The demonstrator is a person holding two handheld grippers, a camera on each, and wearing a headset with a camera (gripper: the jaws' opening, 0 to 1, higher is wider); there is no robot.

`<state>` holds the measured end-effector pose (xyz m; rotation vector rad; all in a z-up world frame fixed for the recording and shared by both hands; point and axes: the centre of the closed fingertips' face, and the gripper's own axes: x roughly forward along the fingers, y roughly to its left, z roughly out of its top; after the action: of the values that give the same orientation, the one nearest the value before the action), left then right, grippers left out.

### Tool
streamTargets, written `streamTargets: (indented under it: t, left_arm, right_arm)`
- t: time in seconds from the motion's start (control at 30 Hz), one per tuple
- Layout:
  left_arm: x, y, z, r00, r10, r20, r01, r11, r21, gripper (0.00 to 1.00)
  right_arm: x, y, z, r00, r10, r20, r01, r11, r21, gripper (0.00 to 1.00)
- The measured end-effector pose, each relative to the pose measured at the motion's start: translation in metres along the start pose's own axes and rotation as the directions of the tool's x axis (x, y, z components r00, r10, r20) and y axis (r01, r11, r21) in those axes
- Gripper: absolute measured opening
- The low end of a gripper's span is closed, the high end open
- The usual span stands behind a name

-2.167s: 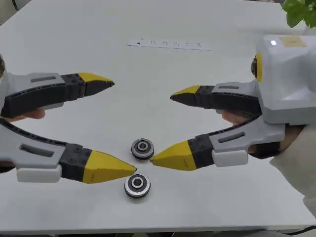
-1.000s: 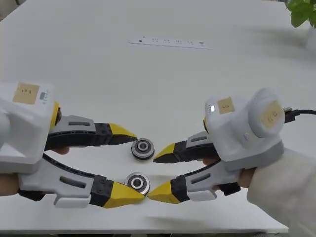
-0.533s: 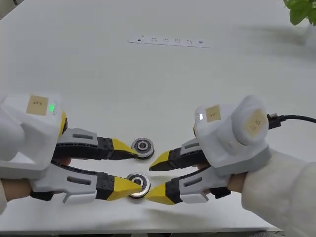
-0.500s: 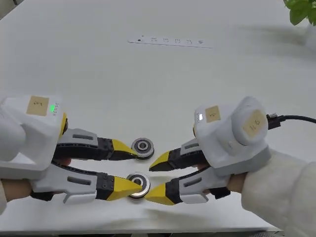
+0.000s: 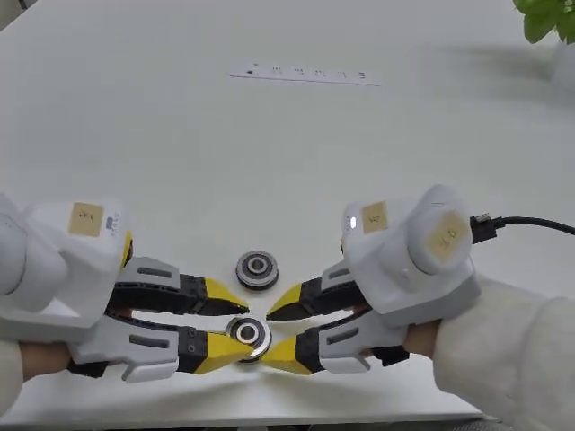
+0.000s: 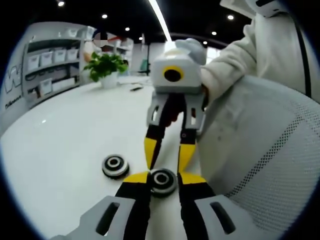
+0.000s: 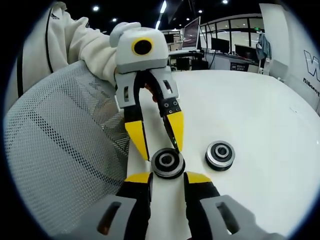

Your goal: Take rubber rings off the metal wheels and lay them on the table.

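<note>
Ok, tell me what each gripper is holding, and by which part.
Cannot tell for the left gripper: it flanks the near wheel at its outer rim, on the table. The right gripper is open, holding nothing.

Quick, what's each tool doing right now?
Left tool: closed on the near wheel.
Right tool: open, tips at the same wheel.

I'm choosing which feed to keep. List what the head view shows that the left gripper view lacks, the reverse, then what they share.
Head view's extras: the white power strip and the black cable. Left gripper view's extras: shelves of bins, ceiling lights, a mesh chair back. Shared: the table, the near wheel flanked by the left gripper and right gripper, the far wheel, a plant.
</note>
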<state>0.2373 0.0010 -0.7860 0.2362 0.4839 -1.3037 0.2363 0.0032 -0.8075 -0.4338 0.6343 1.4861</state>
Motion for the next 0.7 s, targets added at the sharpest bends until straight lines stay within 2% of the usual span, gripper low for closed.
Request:
streamTargets:
  t: [0.3,0.37,0.5,0.53,0.57,0.7]
  left_arm:
    - [0.0018,0.0020,-0.0050,0.9998,0.011,-0.016,-0.011,1.000,0.015,0.19]
    - [0.0020,0.0042,-0.0046,0.9997,0.022,-0.014,-0.022,0.999,0.031,0.17]
    - [0.0040,0.0016,-0.0049,0.9997,0.016,-0.020,-0.015,0.998,0.066,0.15]
    - [0.0032,0.0002,-0.0091,0.9991,0.013,-0.039,-0.011,0.999,0.053,0.15]
    - [0.0058,0.0027,-0.0062,0.9996,0.016,-0.024,-0.015,0.997,0.072,0.15]
    - [0.0102,0.0058,-0.0067,0.9996,0.023,-0.018,-0.021,0.997,0.070,0.14]
  right_arm:
    - [0.0006,-0.0002,0.0003,1.0000,-0.004,0.007,0.004,1.000,-0.007,0.20]
    - [0.0009,-0.0004,-0.0003,1.0000,-0.005,0.006,0.005,1.000,-0.010,0.20]
    - [0.0011,0.0006,0.0005,0.9999,-0.001,0.010,0.001,1.000,-0.022,0.18]
    - [0.0012,0.0007,0.0005,0.9999,0.000,0.010,0.001,1.000,-0.025,0.18]
    - [0.0011,0.0003,0.0007,0.9999,-0.002,0.011,0.002,1.000,-0.030,0.18]
    - [0.0002,-0.0013,0.0004,0.9999,-0.005,0.014,0.006,0.999,-0.038,0.18]
